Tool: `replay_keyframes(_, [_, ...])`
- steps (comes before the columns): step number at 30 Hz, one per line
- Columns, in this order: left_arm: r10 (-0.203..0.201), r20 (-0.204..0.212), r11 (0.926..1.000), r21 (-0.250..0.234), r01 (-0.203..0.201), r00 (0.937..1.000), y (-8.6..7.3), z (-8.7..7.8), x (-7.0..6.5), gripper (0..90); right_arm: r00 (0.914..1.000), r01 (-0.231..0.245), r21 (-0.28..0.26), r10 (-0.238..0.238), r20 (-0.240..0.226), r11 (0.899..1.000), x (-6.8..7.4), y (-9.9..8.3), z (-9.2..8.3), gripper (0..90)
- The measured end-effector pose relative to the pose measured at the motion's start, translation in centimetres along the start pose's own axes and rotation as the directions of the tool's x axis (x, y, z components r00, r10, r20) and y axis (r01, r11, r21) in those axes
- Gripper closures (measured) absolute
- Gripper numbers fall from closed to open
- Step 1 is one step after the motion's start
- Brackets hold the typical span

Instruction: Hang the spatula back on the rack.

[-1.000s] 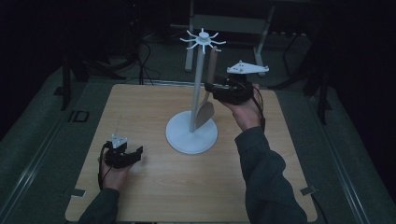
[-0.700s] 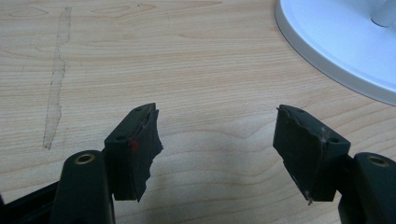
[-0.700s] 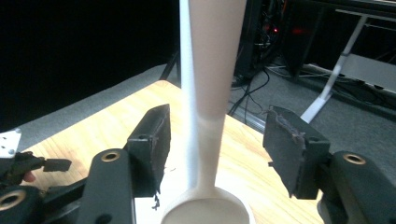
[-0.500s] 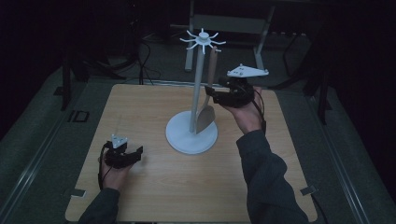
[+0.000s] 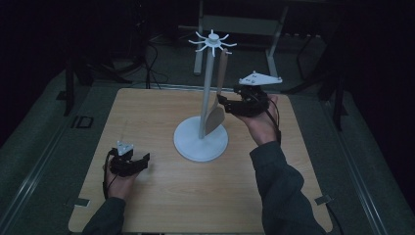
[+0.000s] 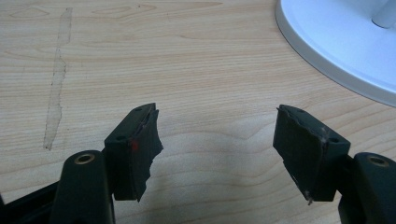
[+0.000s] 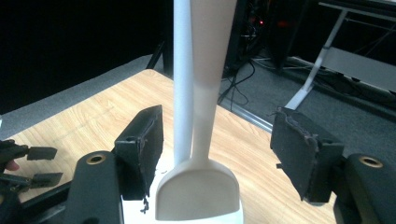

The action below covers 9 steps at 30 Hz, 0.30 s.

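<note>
The room around the table [image 5: 147, 122] is dark, so the background is hard to read. In the right gripper view, the top of the spatula [image 7: 205, 140] and the pole [image 7: 182, 70] are cut off by the upper edge, and the hook is not visible there.

The right gripper [image 5: 226, 104] has just been opening its jaws; they now stand wide, on both sides of the spatula but not pressing it. The left gripper [image 5: 142, 161] rests low on the table with its jaws open and nothing between them.

The spatula is pale beige, with a long handle and a flat rounded blade. It hangs upright from the white rack [image 5: 201, 142], just beside the pole, with its blade above the round base.
</note>
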<state>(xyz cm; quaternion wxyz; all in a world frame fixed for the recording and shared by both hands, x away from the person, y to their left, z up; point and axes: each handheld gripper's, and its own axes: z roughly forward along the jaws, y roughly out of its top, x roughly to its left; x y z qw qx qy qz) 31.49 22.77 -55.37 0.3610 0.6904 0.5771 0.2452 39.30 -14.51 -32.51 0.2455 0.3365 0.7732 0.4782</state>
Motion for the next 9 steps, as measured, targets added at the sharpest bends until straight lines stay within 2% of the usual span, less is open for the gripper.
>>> replay_keyframes(7, [0.000, 0.000, 1.0000, -0.001, 0.000, 1.0000, 0.0, 0.0, 0.0, 31.4, 0.9998, -0.012, 0.014, 0.012, 0.016, 1.000, -0.2, -1.4, -0.9, 34.1])
replay_keyframes(9, [-0.003, 0.001, 1.0000, 0.000, 0.003, 1.0000, 0.0, 0.0, 0.1, 31.4, 0.9990, -0.032, 0.021, 0.031, 0.031, 0.999, -0.6, -3.3, -1.5, 34.0])
